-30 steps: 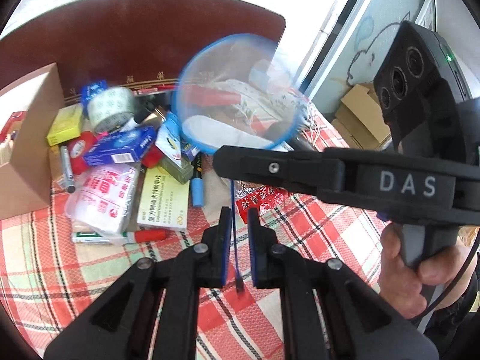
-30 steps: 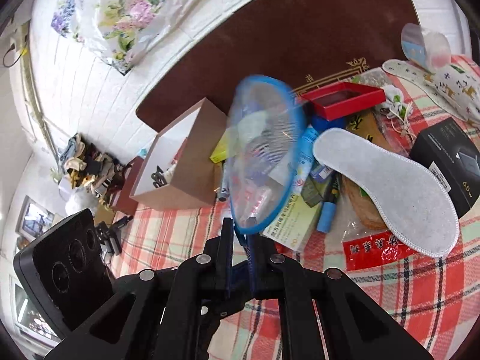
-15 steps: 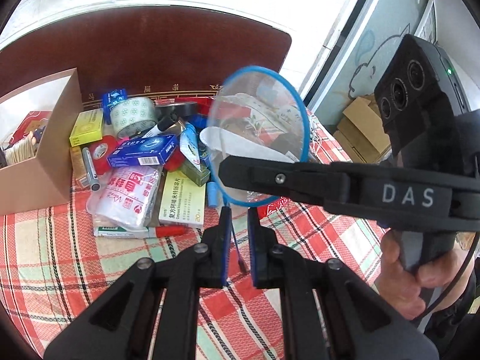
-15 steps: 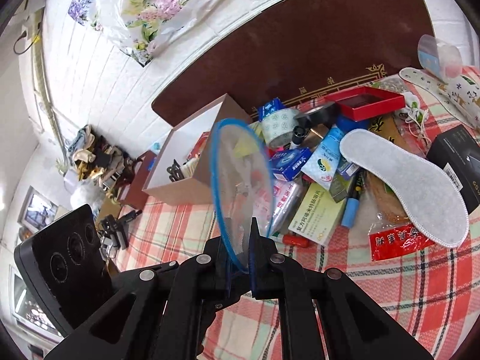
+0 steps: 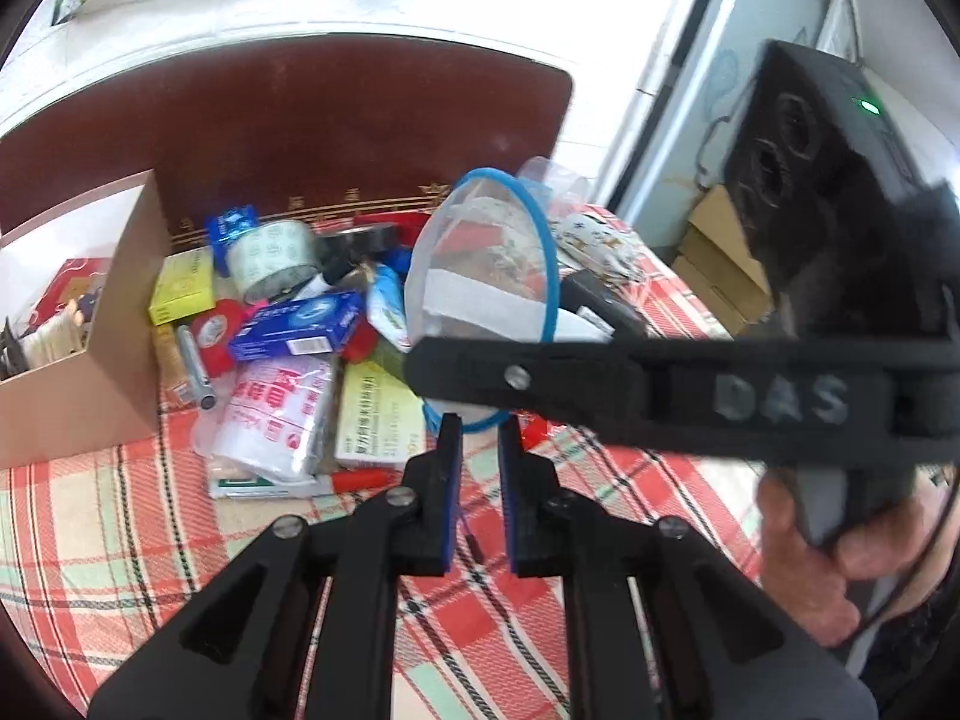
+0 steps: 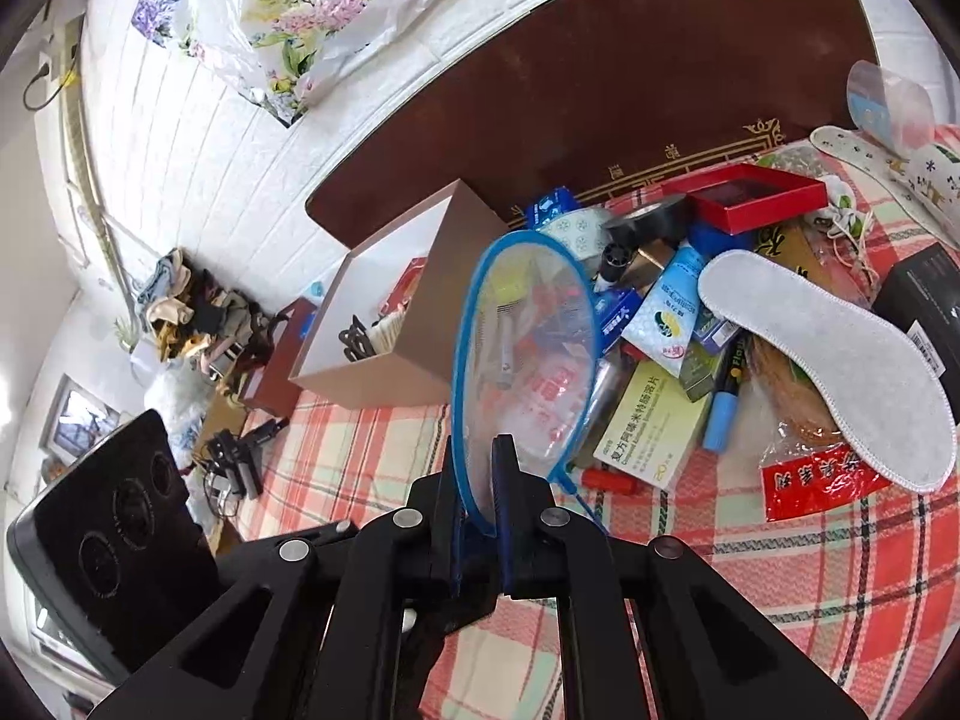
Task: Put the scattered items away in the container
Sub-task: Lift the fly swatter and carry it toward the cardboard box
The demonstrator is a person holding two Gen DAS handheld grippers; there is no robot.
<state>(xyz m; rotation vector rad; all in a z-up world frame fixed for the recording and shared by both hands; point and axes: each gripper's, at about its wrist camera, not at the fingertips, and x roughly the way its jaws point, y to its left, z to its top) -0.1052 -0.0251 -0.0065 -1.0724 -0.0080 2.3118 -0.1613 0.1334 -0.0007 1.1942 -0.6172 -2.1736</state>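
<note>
My right gripper (image 6: pixel 477 483) is shut on the rim of a small blue-rimmed mesh net (image 6: pixel 528 360) and holds it upright above the checked cloth. The net also shows in the left wrist view (image 5: pixel 486 264), behind the right gripper's arm (image 5: pixel 660 390). My left gripper (image 5: pixel 477 450) has a narrow gap between its fingers, and the net's thin blue handle (image 5: pixel 468 531) hangs through it without touching the pads. The open cardboard box (image 6: pixel 384 312) stands at the left with a few items inside. It also shows in the left wrist view (image 5: pixel 102 324).
A pile of items lies right of the box: a tape roll (image 5: pixel 273 255), a blue carton (image 5: pixel 300 324), a medicine box (image 6: pixel 642 426), a white insole (image 6: pixel 822 372), a red tray (image 6: pixel 750 192), a black box (image 6: pixel 924 306). A dark headboard (image 5: pixel 300 138) runs behind.
Both grippers pulled back and up from the pile. The net turned edge-on and swung left toward the box. The left gripper's fingers stand slightly wider around the handle.
</note>
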